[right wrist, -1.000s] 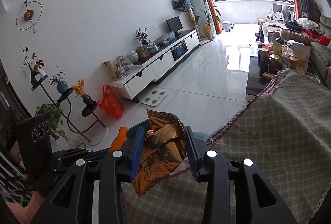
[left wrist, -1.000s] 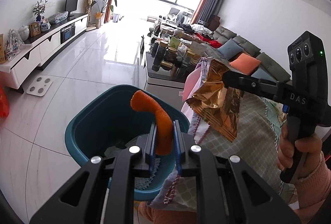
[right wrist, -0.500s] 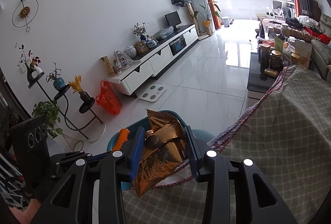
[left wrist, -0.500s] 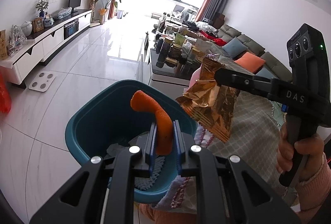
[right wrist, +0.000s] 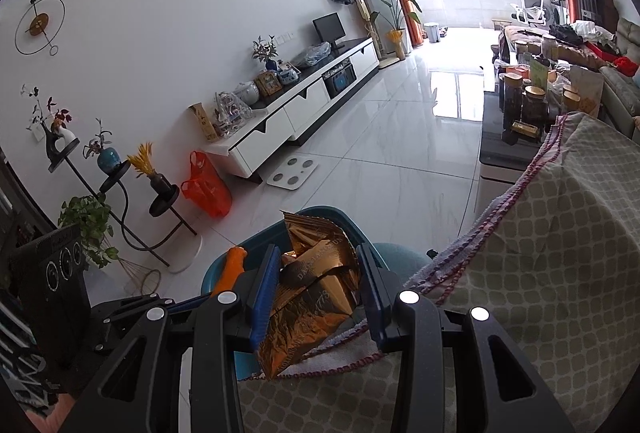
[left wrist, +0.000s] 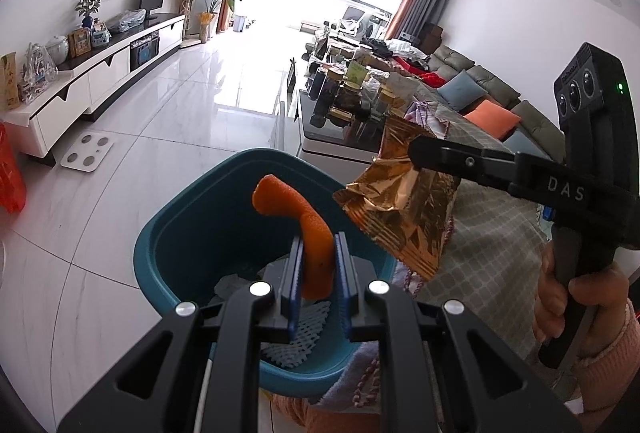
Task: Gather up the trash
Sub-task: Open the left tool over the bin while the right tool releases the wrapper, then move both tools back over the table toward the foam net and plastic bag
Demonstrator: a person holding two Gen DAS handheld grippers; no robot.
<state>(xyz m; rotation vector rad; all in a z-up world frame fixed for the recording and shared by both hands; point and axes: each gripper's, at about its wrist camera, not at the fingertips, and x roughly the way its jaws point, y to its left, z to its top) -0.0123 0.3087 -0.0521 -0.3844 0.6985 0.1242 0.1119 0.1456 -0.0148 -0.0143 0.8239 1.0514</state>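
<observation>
Closer to the bin now — the right gripper (right wrist: 318, 293) has carried its gold wrapper (right wrist: 312, 297) from over the cloth toward the teal bin's (left wrist: 160, 233) rim.

Its jaws stand partly closed, clamped on the crumpled wrapper, which hangs at the bin's right edge, not yet over the opening. The left gripper (left wrist: 316, 273), nearly shut, pinches an orange foam piece (left wrist: 308, 229) upright directly above the bin — so the left hand looks nearer to dropping.

Curved orange peel (left wrist: 316, 249) and crumpled gold foil wrapper (left wrist: 404, 209) above teal bin (left wrist: 192, 233)
</observation>
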